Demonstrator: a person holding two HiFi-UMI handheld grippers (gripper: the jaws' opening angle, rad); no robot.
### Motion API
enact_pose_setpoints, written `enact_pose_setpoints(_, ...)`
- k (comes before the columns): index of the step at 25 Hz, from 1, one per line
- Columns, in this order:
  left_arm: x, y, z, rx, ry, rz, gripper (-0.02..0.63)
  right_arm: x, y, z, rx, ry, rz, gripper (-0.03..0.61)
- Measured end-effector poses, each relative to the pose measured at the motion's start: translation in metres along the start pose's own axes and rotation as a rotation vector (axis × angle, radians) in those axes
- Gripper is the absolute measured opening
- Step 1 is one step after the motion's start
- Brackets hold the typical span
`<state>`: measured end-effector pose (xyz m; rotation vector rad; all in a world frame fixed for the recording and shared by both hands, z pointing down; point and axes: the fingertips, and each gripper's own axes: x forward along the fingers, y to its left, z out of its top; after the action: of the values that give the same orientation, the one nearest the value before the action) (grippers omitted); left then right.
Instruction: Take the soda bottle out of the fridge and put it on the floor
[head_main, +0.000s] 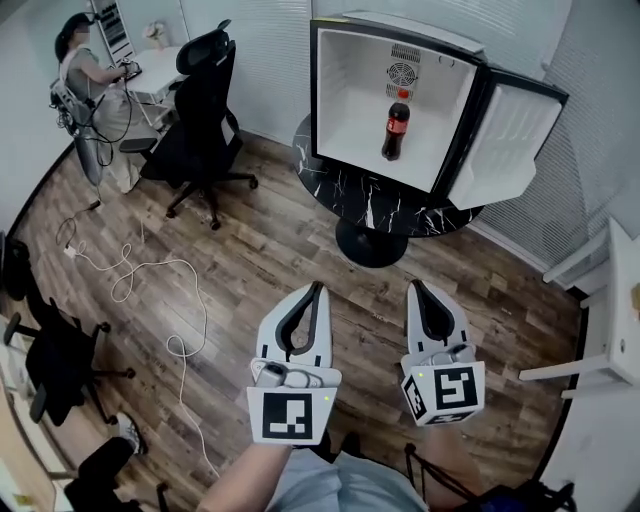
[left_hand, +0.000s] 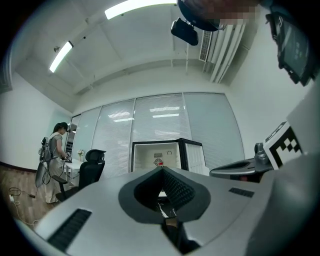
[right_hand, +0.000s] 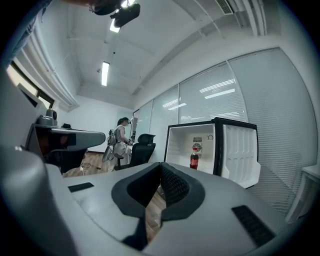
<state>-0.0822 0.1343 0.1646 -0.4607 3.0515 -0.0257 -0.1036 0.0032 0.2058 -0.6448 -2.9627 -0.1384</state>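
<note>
Black fridge (head_main: 345, 90) is standing open, bottle (head_main: 395, 131) inside; left gripper (head_main: 318, 287) and right gripper (head_main: 413, 285) are hovering near, jaws together, empty.

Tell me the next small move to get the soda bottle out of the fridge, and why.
Probably carry the right claw forward toward the open white fridge, opening it on the way: the red-capped dark cola bottle stands upright inside, far off, and the claw is shut.

A dark brown body with a red cap and label is being shown by the plastic soda bottle (head_main: 395, 130). Black outside and white inside are being displayed by the boxy fridge (head_main: 345, 105). White veins are being carried by the round black marble desk (head_main: 395, 207). Black-and-white square markers are being borne by the pale grey left tongs (head_main: 320, 286) and right tongs (head_main: 413, 284).
</note>
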Motion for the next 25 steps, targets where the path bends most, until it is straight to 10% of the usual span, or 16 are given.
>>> enact_pose_setpoints(10, 0.122, 0.078, 0.018, -0.014, -0.048, -0.082, 0.012, 0.126, -0.027, 0.048, -0.047, -0.035, -0.094, 0.014)
enact_pose_setpoints(25, 0.233, 0.077, -0.007, 0.009, -0.01, -0.209, 0.012, 0.198, -0.099, 0.051, -0.034, -0.043, -0.218, 0.014)
